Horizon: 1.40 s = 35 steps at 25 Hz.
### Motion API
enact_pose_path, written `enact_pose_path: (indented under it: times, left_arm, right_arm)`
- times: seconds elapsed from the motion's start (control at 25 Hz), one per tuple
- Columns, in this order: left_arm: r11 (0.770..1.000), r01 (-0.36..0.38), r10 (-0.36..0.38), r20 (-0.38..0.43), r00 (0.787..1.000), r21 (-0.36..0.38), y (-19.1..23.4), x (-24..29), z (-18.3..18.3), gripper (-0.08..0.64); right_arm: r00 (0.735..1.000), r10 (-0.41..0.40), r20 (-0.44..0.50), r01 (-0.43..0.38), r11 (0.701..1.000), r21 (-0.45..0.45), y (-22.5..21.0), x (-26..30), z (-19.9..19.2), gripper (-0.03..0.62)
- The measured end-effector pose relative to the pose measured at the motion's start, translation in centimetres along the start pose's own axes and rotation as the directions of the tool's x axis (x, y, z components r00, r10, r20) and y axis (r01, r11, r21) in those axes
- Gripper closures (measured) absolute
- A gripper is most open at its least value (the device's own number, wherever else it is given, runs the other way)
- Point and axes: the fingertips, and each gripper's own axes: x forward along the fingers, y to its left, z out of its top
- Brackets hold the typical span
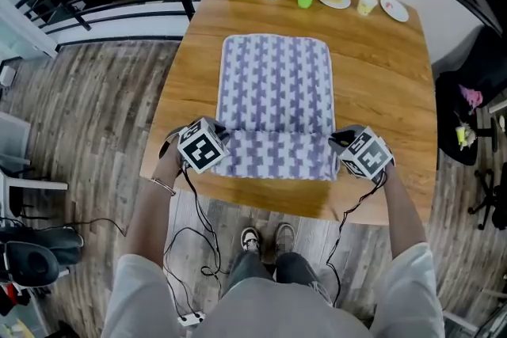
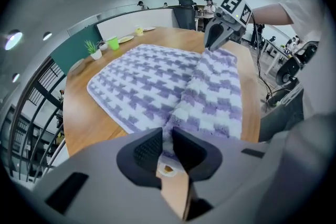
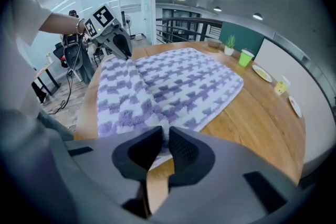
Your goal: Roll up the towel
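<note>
- left gripper [image 2: 168, 136]: jaws nearly together, pinching near-left corner of purple-and-white checked terry towel [image 1: 275, 83]
- right gripper [image 3: 167, 135]: likewise clamped, on near-right corner, cloth between pads
- towel lies flat along middle of light wooden table [image 1: 380, 51]; near edge turned over onto itself as folded band [image 1: 273, 154] spanning between grippers
- step, as judged: first turn of roll laid, most of towel not yet rolled
- next move calls for: both ends carried toward far edge together, level with each other, band kept tight and straight; fresh grip on thicker roll likely needed

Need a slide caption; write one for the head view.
The left gripper and right gripper pinch the folded-over near edge of a purple-and-white towel on a wooden table.
</note>
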Motion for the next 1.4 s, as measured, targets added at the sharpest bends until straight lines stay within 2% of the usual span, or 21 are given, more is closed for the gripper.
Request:
enact_pose_path:
  times: [0.16, 0.28, 0.32, 0.4, 0.48, 0.56, 0.64, 0.72, 0.88, 1.08, 1.2, 1.28, 1.32, 1.36, 1.4]
  left_arm:
    - [0.996, -0.049, 0.056, 0.088, 0.995, -0.073, 1.5, -1.1, 0.3, 0.43]
    - [0.992, -0.039, 0.06, 0.178, 0.982, -0.121, 1.9, -4.4, 1.0, 0.405]
    - [0.995, -0.021, 0.04, 0.193, 0.98, -0.098, 1.0, -5.4, 1.1, 0.405]
    - [0.999, 0.035, -0.037, 0.172, 0.984, 0.015, -2.7, -6.4, 0.6, 0.405]
    - [0.986, 0.089, -0.103, 0.1, 0.99, 0.14, -7.0, -5.7, -0.6, 0.405]
    - [0.971, 0.11, -0.12, 0.035, 0.992, 0.211, -10.0, -4.3, -2.1, 0.405]
    - [0.969, 0.098, -0.103, 0.01, 0.995, 0.227, -11.1, -3.2, -3.3, 0.405]
    - [0.97, 0.061, -0.064, 0.007, 0.998, 0.234, -10.9, -2.4, -4.0, 0.394]
    - [0.968, 0.02, -0.019, -0.003, 1.0, 0.251, -10.3, -1.4, -4.9, 0.395]
    - [0.956, -0.001, 0.011, -0.032, 0.999, 0.292, -10.4, 0.0, -5.4, 0.396]
    - [0.96, -0.007, 0.017, -0.035, 0.999, 0.278, -9.2, 1.1, -5.1, 0.4]
    - [0.966, -0.021, 0.029, -0.027, 0.999, 0.256, -8.4, 1.2, -5.0, 0.454]
    - [0.969, -0.027, 0.034, -0.024, 0.999, 0.247, -8.4, 1.1, -5.0, 0.456]
    - [0.97, -0.032, 0.039, -0.022, 0.999, 0.242, -8.7, 0.9, -5.0, 0.459]
    - [0.971, -0.036, 0.042, -0.022, 0.999, 0.238, -9.1, 0.6, -5.0, 0.461]
  right_arm:
    - [0.993, -0.105, 0.046, 0.103, 0.993, 0.059, -2.0, -1.5, -0.3, 0.511]
    - [0.989, -0.103, 0.105, 0.094, 0.992, 0.09, -1.8, -4.5, 0.5, 0.5]
    - [0.991, -0.066, 0.117, 0.057, 0.995, 0.077, -0.6, -5.3, 0.6, 0.489]
    - [0.993, 0.052, 0.104, -0.053, 0.999, 0.006, 3.4, -5.9, 0.3, 0.467]
    - [0.985, 0.163, 0.052, -0.158, 0.984, -0.087, 7.8, -5.2, -1.2, 0.453]
    - [0.977, 0.215, -0.011, -0.213, 0.962, -0.171, 11.0, -3.9, -2.9, 0.443]
    - [0.978, 0.196, -0.07, -0.207, 0.951, -0.231, 12.1, -2.6, -4.2, 0.433]
    - [0.985, 0.141, -0.1, -0.162, 0.952, -0.261, 11.5, -1.6, -5.2, 0.431]
    - [0.99, 0.095, -0.099, -0.118, 0.959, -0.258, 10.4, -0.6, -6.1, 0.433]
    - [0.993, 0.046, -0.113, -0.08, 0.946, -0.314, 10.2, 0.6, -6.6, 0.442]
    - [0.992, 0.045, -0.116, -0.078, 0.951, -0.299, 9.3, 1.5, -6.2, 0.448]
    - [0.994, 0.04, -0.104, -0.068, 0.958, -0.28, 8.8, 1.7, -5.8, 0.453]
    - [0.995, 0.031, -0.095, -0.056, 0.962, -0.269, 8.8, 1.6, -5.8, 0.46]
    - [0.996, 0.019, -0.086, -0.041, 0.964, -0.261, 8.9, 1.3, -5.8, 0.518]
    - [0.997, 0.009, -0.081, -0.03, 0.966, -0.258, 9.1, 1.0, -5.9, 0.52]
